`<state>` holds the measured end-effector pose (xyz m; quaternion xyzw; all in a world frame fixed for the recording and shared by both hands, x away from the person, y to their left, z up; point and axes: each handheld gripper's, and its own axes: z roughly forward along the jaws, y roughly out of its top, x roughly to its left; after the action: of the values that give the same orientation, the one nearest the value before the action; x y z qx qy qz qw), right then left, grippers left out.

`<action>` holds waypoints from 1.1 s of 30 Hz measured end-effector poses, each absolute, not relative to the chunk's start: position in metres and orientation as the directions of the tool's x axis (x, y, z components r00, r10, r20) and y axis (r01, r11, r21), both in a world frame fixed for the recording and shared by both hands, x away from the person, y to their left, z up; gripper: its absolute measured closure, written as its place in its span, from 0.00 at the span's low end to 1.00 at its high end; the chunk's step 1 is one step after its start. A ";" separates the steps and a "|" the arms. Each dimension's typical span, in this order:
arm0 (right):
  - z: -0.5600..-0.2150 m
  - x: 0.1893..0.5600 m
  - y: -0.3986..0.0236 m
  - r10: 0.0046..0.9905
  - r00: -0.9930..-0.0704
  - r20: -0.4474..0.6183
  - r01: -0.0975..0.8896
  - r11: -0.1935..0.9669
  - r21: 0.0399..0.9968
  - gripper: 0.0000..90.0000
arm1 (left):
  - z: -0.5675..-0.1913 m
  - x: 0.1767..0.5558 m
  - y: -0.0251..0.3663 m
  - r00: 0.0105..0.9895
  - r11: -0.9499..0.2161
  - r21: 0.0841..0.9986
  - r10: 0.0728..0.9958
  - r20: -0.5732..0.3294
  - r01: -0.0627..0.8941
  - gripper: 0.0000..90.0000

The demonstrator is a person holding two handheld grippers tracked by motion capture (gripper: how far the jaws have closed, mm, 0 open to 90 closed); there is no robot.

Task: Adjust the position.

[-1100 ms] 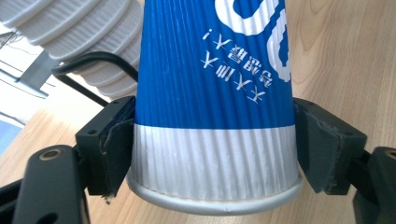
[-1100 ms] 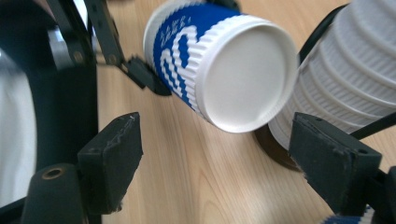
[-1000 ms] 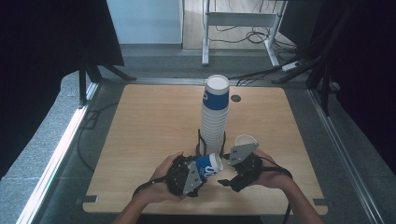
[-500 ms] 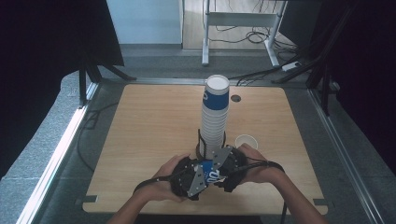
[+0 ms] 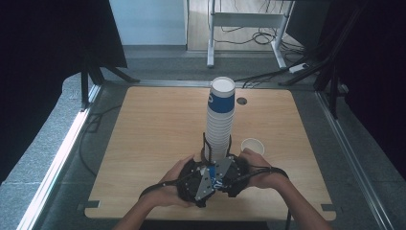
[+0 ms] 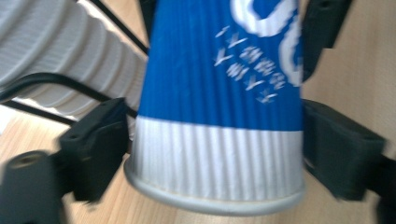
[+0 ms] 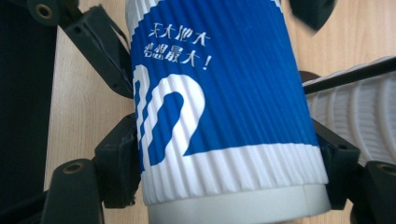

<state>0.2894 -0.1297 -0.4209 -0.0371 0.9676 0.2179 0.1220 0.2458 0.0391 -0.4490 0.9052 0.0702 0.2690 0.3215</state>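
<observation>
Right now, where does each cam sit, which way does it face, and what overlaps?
High view: fixed above the person's side, facing forward and down on the light wooden table; forearms and both hands enter from the bottom, meeting at the tall stack of ribbed paper cups.
Left gripper view: rides the left claw, looking along its black jaws at the blue-and-white ribbed paper cup.
Right gripper view: rides the right claw, facing the same cup from its other end.
Shared: both gripper views show that cup and the white stack behind it.
</observation>
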 end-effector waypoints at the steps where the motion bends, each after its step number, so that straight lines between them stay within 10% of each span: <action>1: -0.420 0.289 -0.132 -0.011 -0.967 -0.256 -0.123 0.897 0.425 0.29 | -0.448 0.246 0.041 0.846 -0.772 0.634 0.312 0.433 -0.040 0.06; 16: -0.415 0.278 -0.170 0.211 -0.952 -0.222 -0.011 0.702 0.713 0.29 | -0.432 0.245 0.073 0.873 -0.481 0.867 0.470 0.132 0.128 0.06; 33: -0.435 0.271 -0.174 0.371 -0.914 -0.163 0.020 0.444 0.896 0.29 | -0.435 0.245 0.086 0.869 -0.295 0.922 0.489 -0.080 0.251 0.07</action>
<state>0.2713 -0.1745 -0.4347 0.1176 0.8323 0.5142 0.1707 0.2448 0.0861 -0.4347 0.7974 0.2320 0.1091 0.5463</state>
